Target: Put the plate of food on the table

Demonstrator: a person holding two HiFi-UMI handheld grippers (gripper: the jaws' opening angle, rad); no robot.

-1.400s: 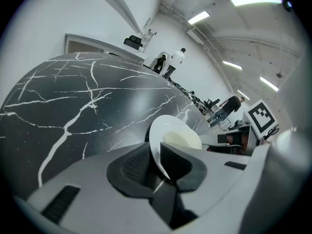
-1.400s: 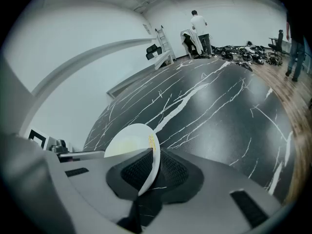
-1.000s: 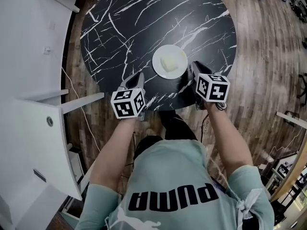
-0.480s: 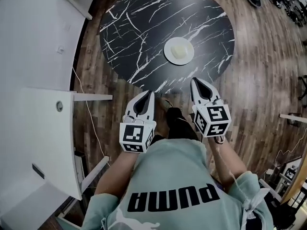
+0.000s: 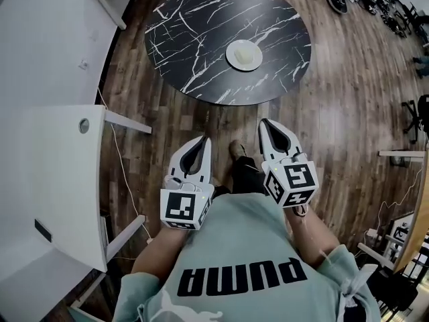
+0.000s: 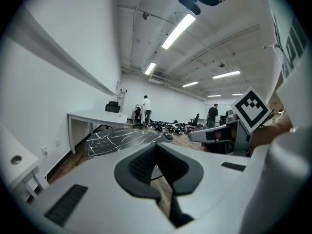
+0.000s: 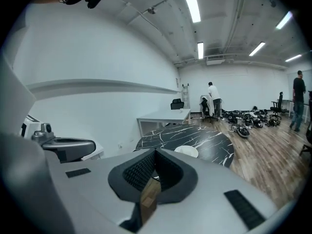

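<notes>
Your plate (image 5: 244, 54) sits on the round black marble table (image 5: 194, 19), upper centre of the head view. It is right of the tabletop's middle, with pale food (image 5: 247, 51) heaped on it. Nothing touches the plate.

Both tools are well apart from the table. They hang at mid-frame over the wood floor (image 5: 335, 113), just in front of your torso.

Your left gripper (image 5: 204, 139) is left of centre, tips pointing up-frame toward the table edge. Its jaws are together with nothing between them. In the left gripper view the dark pads meet at the tip and only floor shows through the opening behind them. The table shows at middle left there, low and far off.

Your right gripper (image 5: 265, 122) is right of centre, roughly level with the other one. Its jaws are also closed and empty. In the right gripper view the pads meet at the centre, and the plate (image 7: 186, 151) shows just above and right of the tips, distant on the table.

Your shoe (image 5: 236, 149) is between the two tools. A white desk (image 5: 60, 180) fills the left edge of the head view, with a cable (image 5: 120, 173) trailing on the floor beside it. People (image 7: 212, 99) stand at the far end of the room, centre of the right gripper view.
</notes>
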